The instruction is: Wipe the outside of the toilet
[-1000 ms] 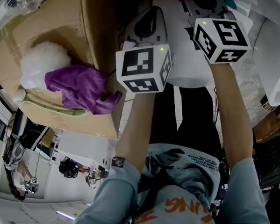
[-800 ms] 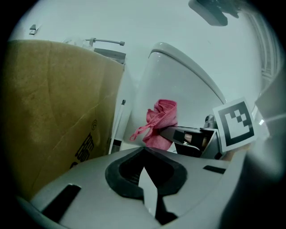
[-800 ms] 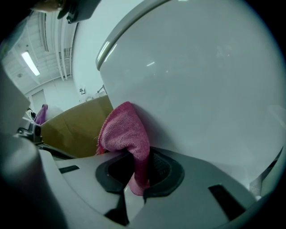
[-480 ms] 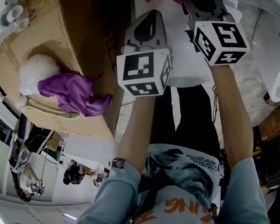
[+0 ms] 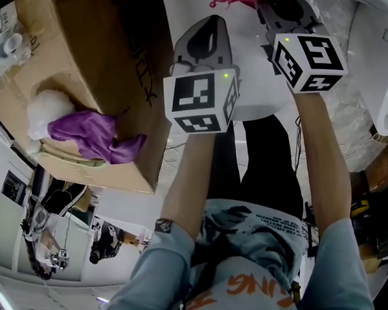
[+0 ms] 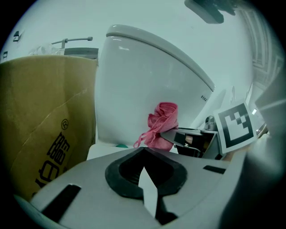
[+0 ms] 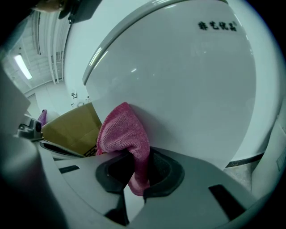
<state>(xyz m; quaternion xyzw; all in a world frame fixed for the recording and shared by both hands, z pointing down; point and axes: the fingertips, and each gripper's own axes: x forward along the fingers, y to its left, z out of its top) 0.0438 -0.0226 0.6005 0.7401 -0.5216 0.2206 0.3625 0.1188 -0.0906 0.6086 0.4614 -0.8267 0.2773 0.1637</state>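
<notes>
Up against the toilet point(image 7: 192, 89), right tool point(image 7: 136, 174) clamped on pink cloth point(image 7: 125, 134) has crept forward, so wiping's on; left tool point(image 6: 144, 169) together, empty.

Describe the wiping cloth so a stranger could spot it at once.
Find the white toilet; the right gripper is up against its side. Pinched in that gripper is the pink cloth, against the porcelain. The purple cloth lies apart, in the box.
</notes>
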